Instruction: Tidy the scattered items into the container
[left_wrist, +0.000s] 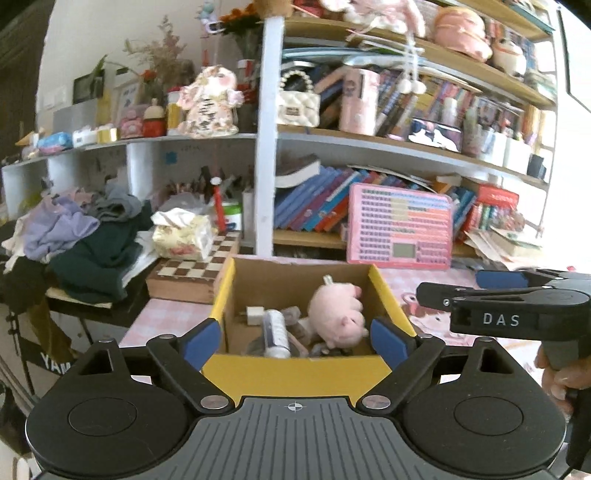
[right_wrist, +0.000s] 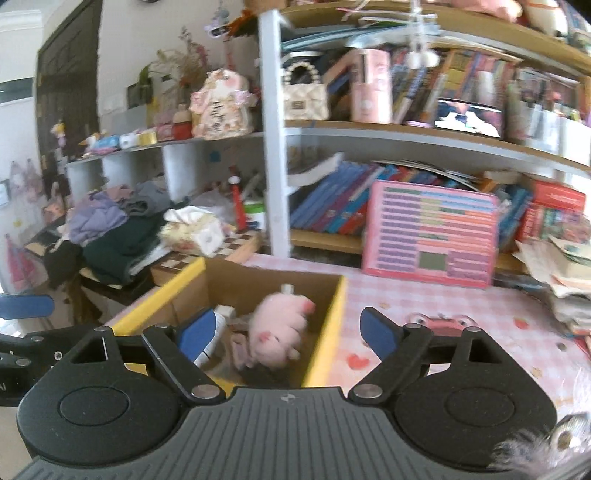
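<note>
Left gripper (left_wrist: 295, 338): jaws apart, empty
Right gripper (right_wrist: 288, 332): jaws apart, empty
Box (left_wrist: 295, 373): pink plush (left_wrist: 336, 314), bottle (left_wrist: 275, 332) inside
Left to do: likely little; tablecloth (right_wrist: 461, 314) nearly bare

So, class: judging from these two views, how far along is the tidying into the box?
Done: the box already holds a pink plush, a white bottle and small bits. In hand: nothing; the left gripper and right gripper are both open and empty. Left: no loose item shows on the pink tablecloth near the box, so it looks nearly finished.
</note>
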